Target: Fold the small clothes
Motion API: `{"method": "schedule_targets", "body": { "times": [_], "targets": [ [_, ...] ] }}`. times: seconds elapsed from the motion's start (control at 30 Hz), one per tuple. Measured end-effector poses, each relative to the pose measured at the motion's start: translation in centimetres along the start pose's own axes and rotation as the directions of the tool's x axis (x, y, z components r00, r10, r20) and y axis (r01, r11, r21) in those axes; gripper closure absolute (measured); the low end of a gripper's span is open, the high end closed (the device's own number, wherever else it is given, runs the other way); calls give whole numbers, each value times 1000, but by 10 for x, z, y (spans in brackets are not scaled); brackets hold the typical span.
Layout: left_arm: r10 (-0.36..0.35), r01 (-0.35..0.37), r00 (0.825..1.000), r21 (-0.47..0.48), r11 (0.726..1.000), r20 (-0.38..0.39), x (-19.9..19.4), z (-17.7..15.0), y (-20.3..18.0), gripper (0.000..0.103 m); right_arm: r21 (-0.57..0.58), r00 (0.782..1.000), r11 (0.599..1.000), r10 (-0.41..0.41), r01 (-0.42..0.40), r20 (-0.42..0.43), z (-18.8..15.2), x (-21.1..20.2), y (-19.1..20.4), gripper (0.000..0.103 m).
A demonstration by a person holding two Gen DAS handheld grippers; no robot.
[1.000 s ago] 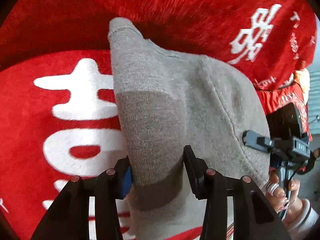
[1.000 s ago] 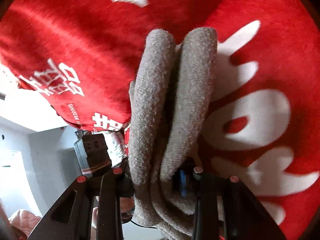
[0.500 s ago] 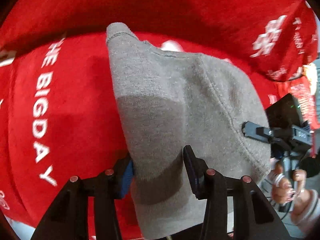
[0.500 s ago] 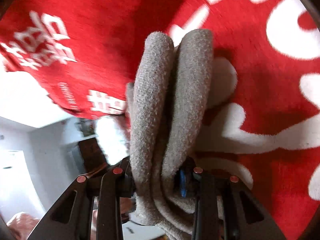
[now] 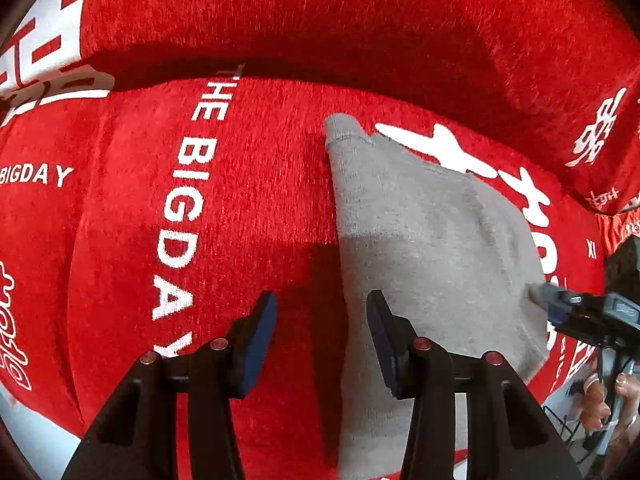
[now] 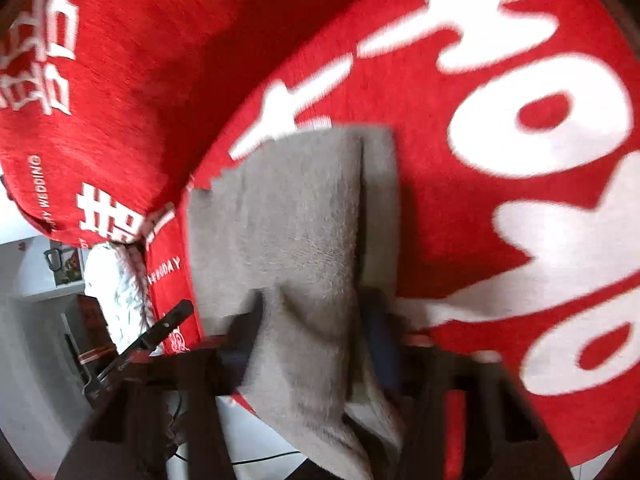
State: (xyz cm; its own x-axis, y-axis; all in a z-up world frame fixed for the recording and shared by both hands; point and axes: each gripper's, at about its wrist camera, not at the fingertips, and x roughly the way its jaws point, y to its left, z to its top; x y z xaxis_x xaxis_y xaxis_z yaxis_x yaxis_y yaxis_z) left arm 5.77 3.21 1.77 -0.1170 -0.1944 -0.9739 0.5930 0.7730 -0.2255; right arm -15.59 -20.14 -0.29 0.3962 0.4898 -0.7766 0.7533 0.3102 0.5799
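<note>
Folded grey garment (image 5: 432,240) lies on red printed cover (image 5: 248,208). Left tool (image 5: 320,336) half-wide, empty, just beside the cloth edge. Right tool (image 6: 312,332) closing, pinching garment's near end. Step: setting fold down. Next likely: release, flatten.

Grey knit garment (image 5: 432,248), folded, lying flat on red cover w/ white lettering (image 5: 248,216).
</note>
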Motion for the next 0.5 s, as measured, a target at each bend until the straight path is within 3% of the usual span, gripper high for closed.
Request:
{"method": "schedule_targets", "body": {
  "times": [0.13,0.2,0.3,0.37,0.43,0.5],
  "targets": [
    [24,-25,999,51,998,21,-3,-7,-15,55,-191,986,970,-134,152,103,-15,-25,24,88],
    [44,-46,999,83,996,19,3,-14,-25,44,-203,972,952,-214,230,101,-16,-18,19,88],
    [87,-88,996,112,990,16,15,-22,-31,39,-206,959,937,-273,284,78,-12,1,-1,87],
    [152,-156,987,114,981,40,18,-23,-34,23,-203,956,935,-276,292,102,-12,-1,-6,85],
    [168,-171,985,105,980,36,17,-22,-34,21,-188,948,930,-298,315,111,-17,-7,-6,78],
    [163,-164,986,94,982,24,12,-23,-30,21,-165,947,934,-304,318,105,-23,-16,-7,78]
  ]
}}
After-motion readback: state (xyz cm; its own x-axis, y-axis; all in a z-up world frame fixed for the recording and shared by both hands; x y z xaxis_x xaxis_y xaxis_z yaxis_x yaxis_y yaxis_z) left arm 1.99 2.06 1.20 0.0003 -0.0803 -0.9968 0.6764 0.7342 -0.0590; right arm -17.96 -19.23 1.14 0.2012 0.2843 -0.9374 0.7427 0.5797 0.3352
